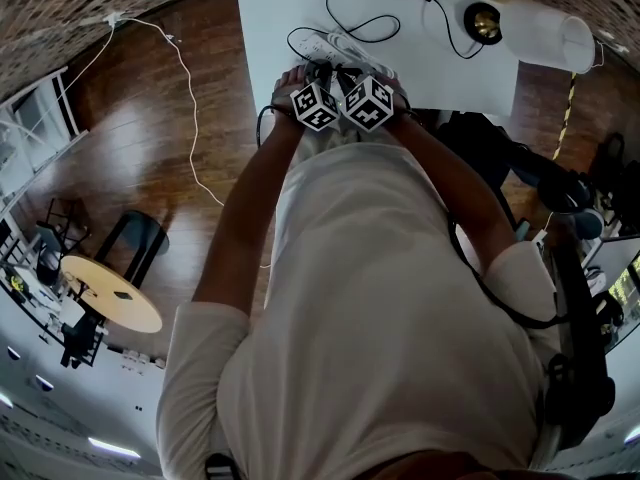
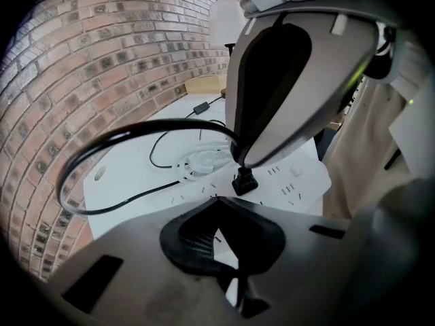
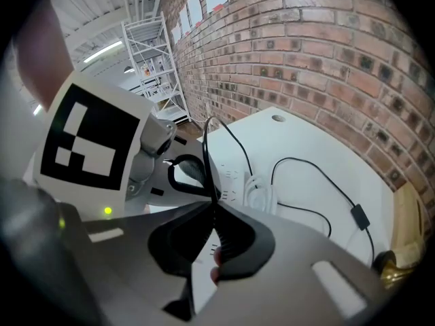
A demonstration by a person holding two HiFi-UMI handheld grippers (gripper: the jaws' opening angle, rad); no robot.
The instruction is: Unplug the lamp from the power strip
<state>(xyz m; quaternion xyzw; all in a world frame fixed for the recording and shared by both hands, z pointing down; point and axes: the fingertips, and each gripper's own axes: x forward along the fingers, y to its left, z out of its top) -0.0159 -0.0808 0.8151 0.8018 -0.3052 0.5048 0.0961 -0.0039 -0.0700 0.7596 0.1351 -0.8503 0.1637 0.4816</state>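
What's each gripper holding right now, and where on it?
The right gripper pinches the plug by its top, where the cord exits. The left gripper is shut on nothing, with its tips by the strip.

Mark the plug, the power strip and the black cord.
plug (image 2: 245, 182), left gripper view, on its black body.
power strip (image 2: 309, 182), left gripper view, on its white top face.
black cord (image 3: 206, 151), right gripper view, on its upright stretch.

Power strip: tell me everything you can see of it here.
The power strip is a flat, white, plastic-looking bar with rows of socket slots, lying on the white table. One black plug stands in it, pinched from above by the right hand-held gripper. A coiled white cable lies beside it.
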